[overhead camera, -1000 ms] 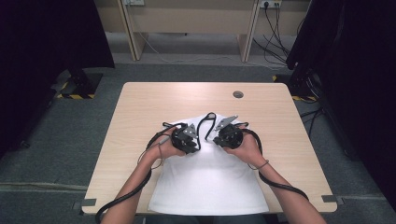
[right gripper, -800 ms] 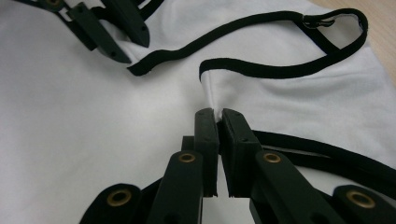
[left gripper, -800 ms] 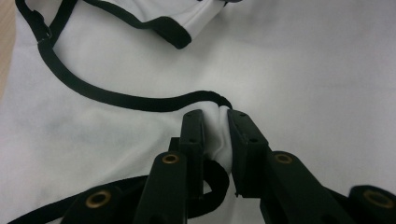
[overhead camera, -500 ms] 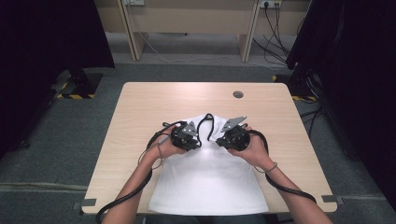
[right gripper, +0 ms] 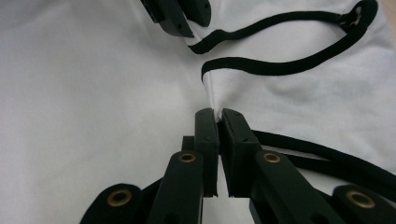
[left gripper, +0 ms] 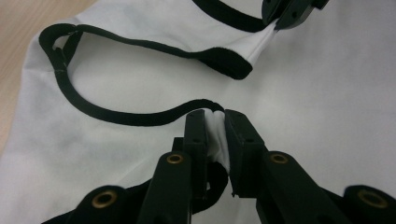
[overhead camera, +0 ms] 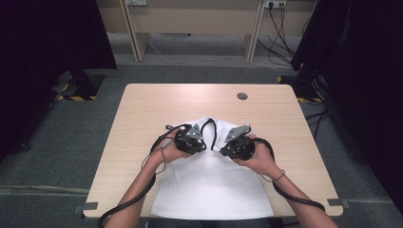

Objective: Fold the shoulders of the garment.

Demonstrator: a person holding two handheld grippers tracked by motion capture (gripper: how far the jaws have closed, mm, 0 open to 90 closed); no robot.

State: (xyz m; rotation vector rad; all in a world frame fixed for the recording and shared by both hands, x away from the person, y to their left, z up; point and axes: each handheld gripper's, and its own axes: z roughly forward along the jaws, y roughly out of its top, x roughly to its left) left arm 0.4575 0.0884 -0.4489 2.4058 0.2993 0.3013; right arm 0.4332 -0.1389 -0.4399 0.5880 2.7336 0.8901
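A white sleeveless top (overhead camera: 209, 185) with black trim (left gripper: 140, 116) lies flat on the wooden table (overhead camera: 157, 109), neck end away from the person. My left gripper (overhead camera: 203, 145) is shut on a pinch of white fabric just under the trimmed edge (left gripper: 215, 116). My right gripper (overhead camera: 222, 149) is shut on another fold of the same cloth (right gripper: 218, 114), close beside the left one. Each gripper view also shows the other gripper's jaws clamped on the top: the right gripper (left gripper: 280, 18) and the left gripper (right gripper: 187, 28). The strap loop (right gripper: 345, 28) lies slack.
A round cable hole (overhead camera: 242, 96) sits in the far right of the tabletop. Bare wood surrounds the top on the left, right and far sides. Black cables (overhead camera: 294, 197) trail from both grippers over the near edge. Desk legs and floor cables stand beyond the table.
My right gripper has shifted slightly to the right and toward the person, drawing its fold of cloth along. The left gripper has stayed where it was.
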